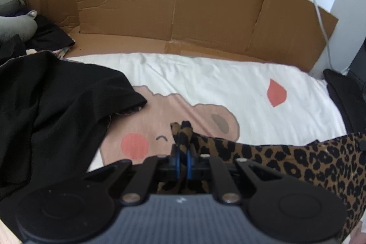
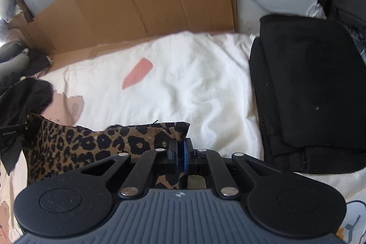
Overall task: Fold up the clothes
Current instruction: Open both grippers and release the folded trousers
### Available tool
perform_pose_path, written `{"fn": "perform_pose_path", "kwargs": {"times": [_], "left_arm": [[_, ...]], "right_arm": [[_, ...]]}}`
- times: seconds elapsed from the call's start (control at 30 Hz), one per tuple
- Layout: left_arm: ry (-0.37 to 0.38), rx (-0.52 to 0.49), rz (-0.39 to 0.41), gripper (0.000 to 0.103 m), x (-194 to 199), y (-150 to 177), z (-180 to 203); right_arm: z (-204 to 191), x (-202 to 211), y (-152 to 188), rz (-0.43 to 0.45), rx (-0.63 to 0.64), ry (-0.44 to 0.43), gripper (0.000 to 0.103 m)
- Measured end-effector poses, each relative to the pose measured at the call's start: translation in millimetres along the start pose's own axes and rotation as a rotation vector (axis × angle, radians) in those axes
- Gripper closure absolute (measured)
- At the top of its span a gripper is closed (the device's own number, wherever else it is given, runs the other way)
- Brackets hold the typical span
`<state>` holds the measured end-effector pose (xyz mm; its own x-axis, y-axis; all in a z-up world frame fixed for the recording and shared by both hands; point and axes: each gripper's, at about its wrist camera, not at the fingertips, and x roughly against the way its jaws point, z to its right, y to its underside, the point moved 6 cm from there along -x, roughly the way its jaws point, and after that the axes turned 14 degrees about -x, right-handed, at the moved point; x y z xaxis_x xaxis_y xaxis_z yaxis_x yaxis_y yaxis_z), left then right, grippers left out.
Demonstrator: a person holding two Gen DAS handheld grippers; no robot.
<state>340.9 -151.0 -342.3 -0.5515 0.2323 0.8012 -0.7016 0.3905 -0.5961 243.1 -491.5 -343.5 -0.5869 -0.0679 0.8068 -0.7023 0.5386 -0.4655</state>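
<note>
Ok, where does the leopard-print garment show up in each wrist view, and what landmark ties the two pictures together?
Left wrist: leopard-print garment fills the lower right, one bunched end pinched in the left gripper.
Right wrist: it lies lower left, its corner clamped in the right gripper.
Shared landmark: the pink teardrop patch on the white sheet.

Left gripper (image 1: 182, 153): black linkage arms, silver screws, blue pads, ribbed grey body. Right gripper (image 2: 180, 150): same build, small white logo.

leopard-print garment (image 1: 297, 159), black folded garment (image 2: 308, 88), white sheet (image 2: 183, 84).
</note>
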Motion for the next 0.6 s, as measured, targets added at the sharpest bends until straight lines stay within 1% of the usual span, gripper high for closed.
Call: {"fn": "perform_pose_path", "kwargs": {"times": [0.13, 0.2, 0.37, 0.43, 0.5, 0.53, 0.57, 0.6], "left_arm": [[0.002, 0.027, -0.059, 0.096, -23, 13, -4], [-0.003, 0.022, -0.082, 0.096, -33, 19, -2], [-0.023, -0.008, -0.078, 0.094, -37, 23, 2], [-0.031, -0.006, -0.084, 0.088, -35, 22, 0], [-0.048, -0.007, -0.093, 0.081, -32, 21, -2], [-0.076, -0.022, -0.103, 0.075, -29, 20, -2], [-0.104, -0.036, -0.110, 0.072, -26, 19, -2], [-0.122, -0.044, -0.110, 0.073, -21, 17, -2]], "right_arm": [[1, -26, 3, -0.042, -0.006, 0.018, 0.100], [1, -37, 5, -0.060, -0.001, 0.027, 0.100], [1, -50, 11, -0.091, 0.000, 0.041, 0.100], [0, -51, 11, -0.096, 0.005, 0.046, 0.099], [-2, -44, 8, -0.080, 0.017, 0.050, 0.095], [-3, -37, 6, -0.056, 0.025, 0.052, 0.094], [-3, -30, 2, -0.028, 0.032, 0.054, 0.092], [-3, -23, -1, -0.004, 0.040, 0.055, 0.091]]}}
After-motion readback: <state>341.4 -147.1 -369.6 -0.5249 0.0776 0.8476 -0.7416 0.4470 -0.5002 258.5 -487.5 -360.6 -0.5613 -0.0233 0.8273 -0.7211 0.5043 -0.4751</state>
